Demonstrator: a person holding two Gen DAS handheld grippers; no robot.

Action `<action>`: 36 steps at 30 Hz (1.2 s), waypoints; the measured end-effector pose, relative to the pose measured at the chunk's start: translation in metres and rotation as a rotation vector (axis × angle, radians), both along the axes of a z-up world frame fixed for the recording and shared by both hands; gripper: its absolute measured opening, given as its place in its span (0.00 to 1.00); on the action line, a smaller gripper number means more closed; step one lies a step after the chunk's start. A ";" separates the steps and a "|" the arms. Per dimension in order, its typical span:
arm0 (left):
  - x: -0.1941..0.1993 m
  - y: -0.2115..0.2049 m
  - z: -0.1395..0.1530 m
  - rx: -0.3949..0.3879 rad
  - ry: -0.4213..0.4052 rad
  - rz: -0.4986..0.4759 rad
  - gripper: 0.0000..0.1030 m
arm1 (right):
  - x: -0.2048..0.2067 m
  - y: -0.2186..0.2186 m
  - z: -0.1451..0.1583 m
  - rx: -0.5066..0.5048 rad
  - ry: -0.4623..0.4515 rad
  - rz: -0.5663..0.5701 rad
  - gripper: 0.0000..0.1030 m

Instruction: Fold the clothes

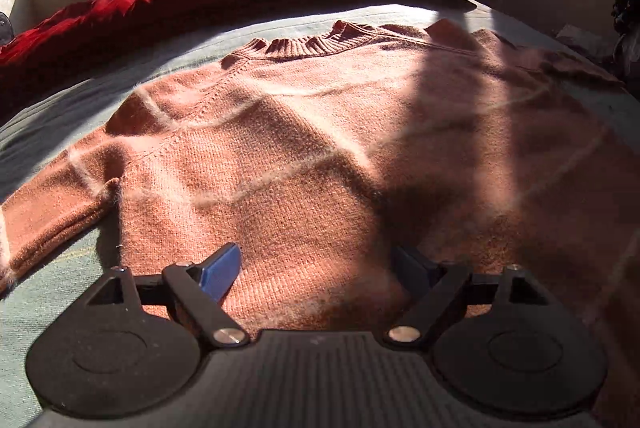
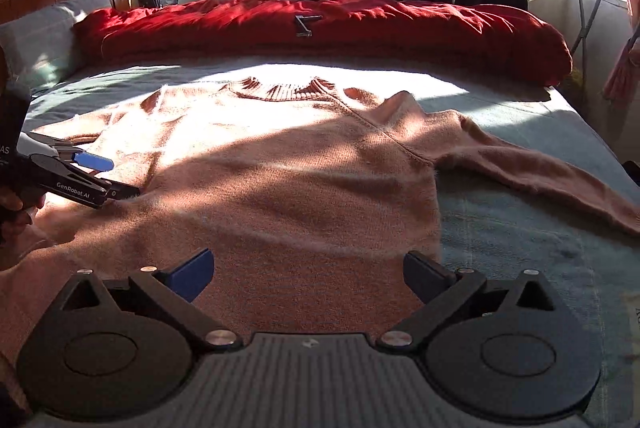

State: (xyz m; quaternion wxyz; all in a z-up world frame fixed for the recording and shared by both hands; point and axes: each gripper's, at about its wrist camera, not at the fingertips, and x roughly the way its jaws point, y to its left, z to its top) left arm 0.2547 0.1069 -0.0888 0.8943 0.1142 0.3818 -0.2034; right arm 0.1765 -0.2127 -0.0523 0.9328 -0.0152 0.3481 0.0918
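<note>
A pale green woven bedspread (image 2: 520,132) covers the bed, with a puffy, creased red duvet (image 2: 320,24) bunched along its far edge. On the spread lies the sweater (image 2: 288,164), a fuzzy salmon-pink knit laid flat, ribbed collar (image 2: 280,88) far side, one sleeve (image 2: 540,180) stretched out over the bedspread. The left gripper (image 1: 316,268) and right gripper (image 2: 308,276) hover low over its hem, blue-padded fingers (image 2: 192,274) spread wide, holding nothing.

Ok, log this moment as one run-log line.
stage: pre-fold | orange sweater: flat on bed, sleeves out | left gripper: open, empty | right gripper: open, empty, over hem
</note>
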 end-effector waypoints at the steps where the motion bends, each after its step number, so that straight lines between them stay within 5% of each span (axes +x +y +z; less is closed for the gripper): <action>1: -0.001 0.001 0.004 0.001 0.004 -0.007 0.82 | -0.001 -0.001 -0.003 0.003 0.014 -0.005 0.99; 8: 0.011 -0.015 0.032 -0.063 -0.086 -0.086 0.81 | -0.003 0.004 0.000 0.028 -0.009 0.007 0.99; 11: 0.027 -0.037 0.023 -0.080 -0.060 -0.122 0.82 | 0.004 0.012 0.006 0.045 -0.021 0.038 1.00; 15: 0.042 -0.038 -0.005 -0.050 0.027 -0.053 0.89 | 0.013 0.025 0.010 0.015 -0.026 0.043 1.00; 20: 0.029 -0.002 0.006 -0.043 0.060 0.038 0.88 | 0.012 0.017 0.008 0.013 0.000 0.000 1.00; 24: 0.023 0.026 0.021 -0.061 0.000 0.078 0.87 | 0.022 0.000 0.003 0.043 0.044 -0.041 1.00; 28: 0.041 0.046 0.003 -0.082 0.086 0.149 0.87 | 0.058 -0.007 0.017 0.121 0.027 -0.033 1.00; 32: 0.035 0.044 0.005 -0.089 0.076 0.148 0.88 | 0.100 -0.001 0.028 0.145 -0.022 0.018 1.00; 36: 0.019 0.040 0.009 -0.084 0.068 0.170 0.88 | 0.140 -0.010 0.004 0.225 0.058 0.007 1.00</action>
